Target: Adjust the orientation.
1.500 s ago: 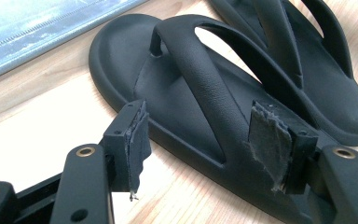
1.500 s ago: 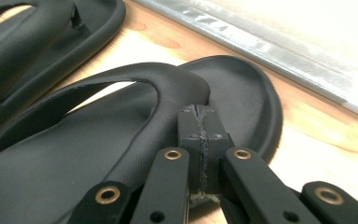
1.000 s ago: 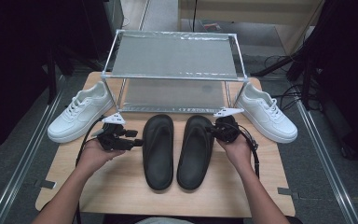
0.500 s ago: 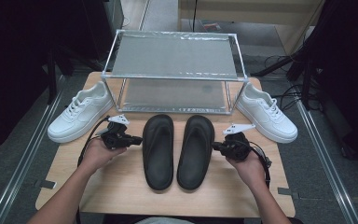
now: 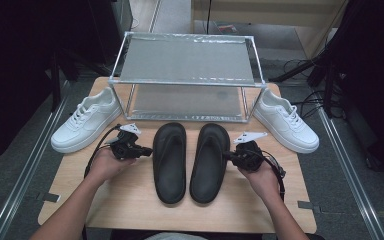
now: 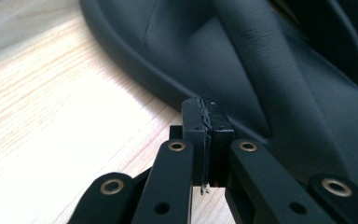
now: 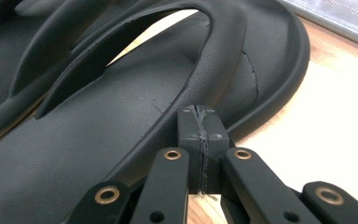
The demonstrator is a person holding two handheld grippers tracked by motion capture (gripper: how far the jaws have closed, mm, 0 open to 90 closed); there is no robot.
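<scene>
While closing empty, left gripper lowered beside left slipper.

Wooden tabletop: black sandals centre; metal rack at far edge; white sneakers at left, right edges.

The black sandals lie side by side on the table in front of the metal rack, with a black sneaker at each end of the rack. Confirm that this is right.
One detail is wrong: the sneakers are white, not black. The high view shows the left white sneaker and the right white sneaker flanking the metal rack. The two black sandals do lie side by side on the table in front of it.
</scene>
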